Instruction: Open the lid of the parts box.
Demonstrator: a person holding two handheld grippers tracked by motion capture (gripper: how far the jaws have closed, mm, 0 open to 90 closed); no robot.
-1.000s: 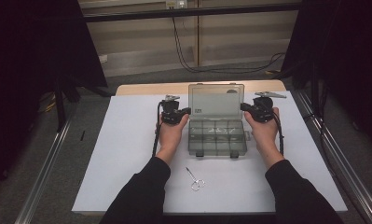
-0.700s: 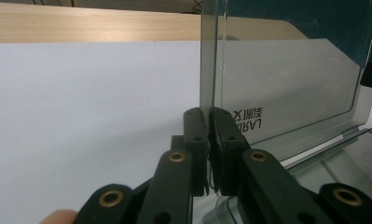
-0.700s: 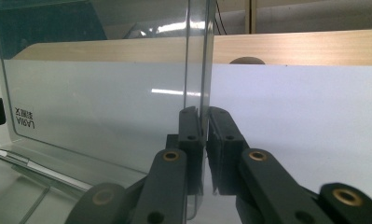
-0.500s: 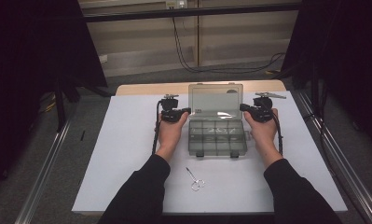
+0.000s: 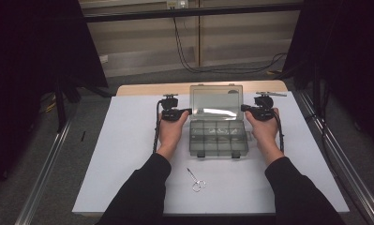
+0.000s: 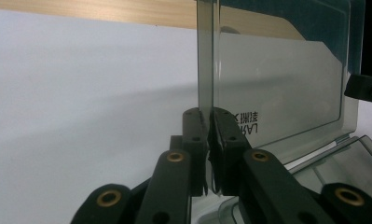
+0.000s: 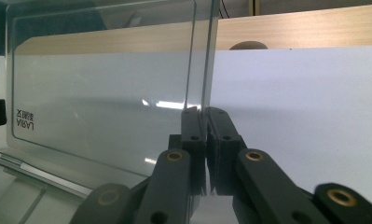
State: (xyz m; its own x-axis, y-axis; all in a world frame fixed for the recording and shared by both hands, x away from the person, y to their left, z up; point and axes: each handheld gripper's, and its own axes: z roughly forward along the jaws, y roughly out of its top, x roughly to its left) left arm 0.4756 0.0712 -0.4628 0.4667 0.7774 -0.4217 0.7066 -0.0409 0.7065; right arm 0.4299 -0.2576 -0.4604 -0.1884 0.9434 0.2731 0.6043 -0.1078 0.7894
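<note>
White sheet [image 5: 123, 159] covers wooden table [image 5: 142, 88] (dark curtains [image 5: 30, 51] around).

Black sleeves, black grippers

Each gripper [image 5: 190, 111] [image 5: 243, 108] has matte black jaws with brass-coloured pivot rivets — a black cable trails from each.
</note>
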